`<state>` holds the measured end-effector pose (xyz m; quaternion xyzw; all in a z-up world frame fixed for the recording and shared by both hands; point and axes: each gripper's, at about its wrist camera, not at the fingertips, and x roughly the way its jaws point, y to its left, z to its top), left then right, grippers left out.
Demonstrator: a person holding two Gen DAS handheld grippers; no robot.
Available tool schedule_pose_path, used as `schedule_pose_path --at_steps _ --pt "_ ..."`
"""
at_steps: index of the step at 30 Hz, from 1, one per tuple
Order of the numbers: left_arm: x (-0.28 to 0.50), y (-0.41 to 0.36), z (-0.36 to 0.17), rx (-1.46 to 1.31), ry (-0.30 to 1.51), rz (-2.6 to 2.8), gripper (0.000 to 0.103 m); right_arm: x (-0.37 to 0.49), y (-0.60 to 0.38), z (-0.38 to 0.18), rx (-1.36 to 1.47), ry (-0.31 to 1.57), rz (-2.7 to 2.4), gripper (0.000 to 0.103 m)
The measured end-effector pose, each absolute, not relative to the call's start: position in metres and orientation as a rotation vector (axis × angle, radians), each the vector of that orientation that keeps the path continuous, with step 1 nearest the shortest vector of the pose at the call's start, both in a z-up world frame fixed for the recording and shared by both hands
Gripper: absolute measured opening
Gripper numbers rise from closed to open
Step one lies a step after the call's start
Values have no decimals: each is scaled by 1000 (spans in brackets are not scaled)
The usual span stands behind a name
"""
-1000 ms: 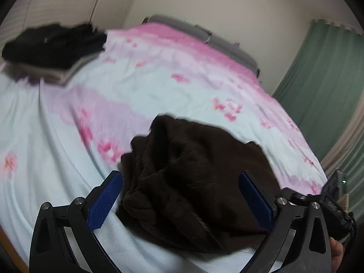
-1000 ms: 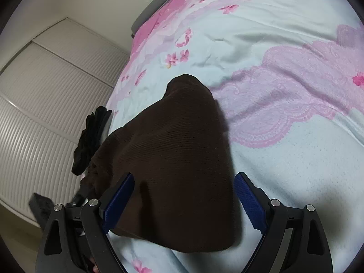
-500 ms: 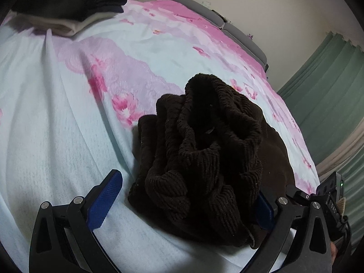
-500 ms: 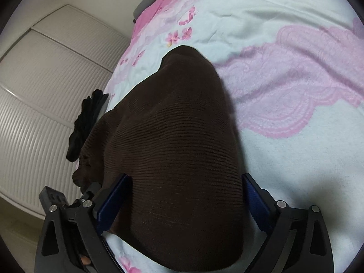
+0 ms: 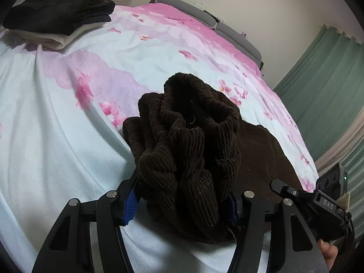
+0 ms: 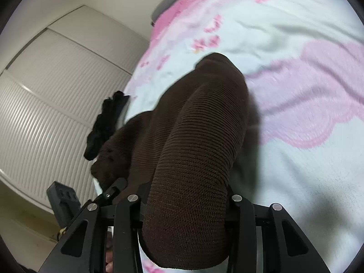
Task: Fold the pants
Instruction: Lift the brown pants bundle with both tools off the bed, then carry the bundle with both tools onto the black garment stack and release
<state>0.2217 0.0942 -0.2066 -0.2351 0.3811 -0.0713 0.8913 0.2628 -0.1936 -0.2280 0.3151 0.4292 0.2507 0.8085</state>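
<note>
The dark brown corduroy pants [image 5: 191,150] lie bunched on the bed. In the left wrist view my left gripper [image 5: 182,202] is shut on the crumpled near end of them. In the right wrist view the pants [image 6: 193,159] rise as a smooth folded ridge, and my right gripper [image 6: 185,207] is shut on that fold. Both sets of blue pads are mostly hidden by the cloth. The right gripper's body shows at the lower right of the left wrist view [image 5: 318,202].
The bed has a pale blue and pink flowered cover [image 5: 68,136]. A stack of folded black and cream clothes [image 5: 59,16] sits at the far left corner. Green curtains [image 5: 329,79] hang right. White slatted closet doors [image 6: 45,113] stand beside the bed.
Both grippers have closed from wide open onto the pants. The cloth has bunched up and lifted between the fingers.
</note>
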Motion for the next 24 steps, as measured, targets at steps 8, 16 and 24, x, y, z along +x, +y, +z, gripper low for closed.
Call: schedule_pose_path --at_steps 8,16,24 --pt "210 107 -163 -490 738 -166 58 246 -183 -176 622 816 575 39" --pt "197 128 -105 -460 603 -165 58 243 -162 -114 584 710 638 39" --pt "199 192 -54 -469 495 -109 58 271 -99 -65 540 650 732 39"
